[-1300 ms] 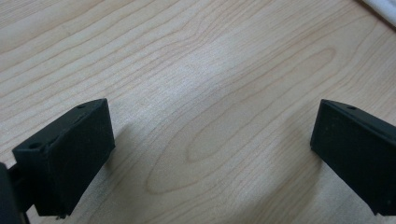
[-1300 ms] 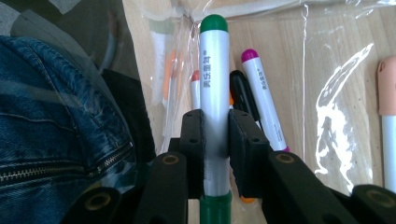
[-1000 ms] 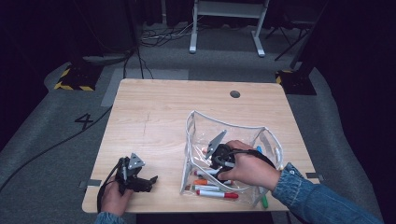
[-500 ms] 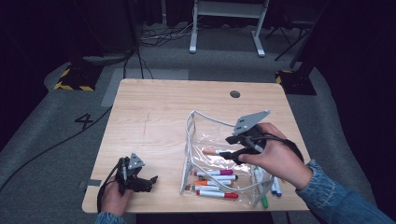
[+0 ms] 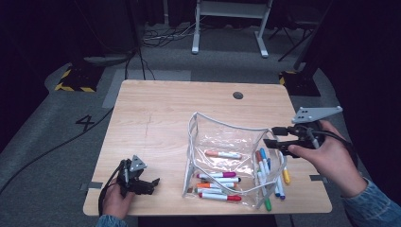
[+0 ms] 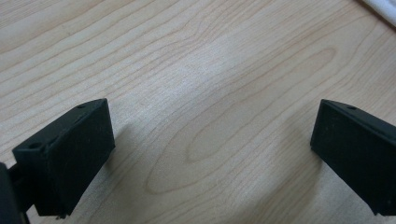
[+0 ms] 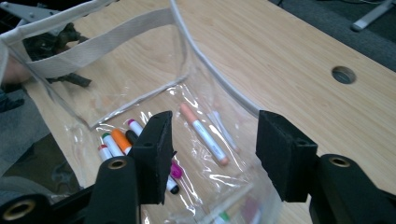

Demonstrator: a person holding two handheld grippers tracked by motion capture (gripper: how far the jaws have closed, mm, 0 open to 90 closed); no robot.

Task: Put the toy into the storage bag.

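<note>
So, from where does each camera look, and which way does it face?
High view: above the person's side, facing forward and down on the table; shows both hands, left gripper, right gripper.
Left gripper view: rides the left gripper, facing bare tabletop between its open jaws.
Right gripper view: rides the right gripper, facing down into the clear pouch between open jaws.
Shared: pouch and orange marker in high and right gripper views.

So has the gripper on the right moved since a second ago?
Yes. The right gripper has come out of the clear pouch and swung rightward past its edge, toward the table's right side, jaws just opened, empty.
</note>
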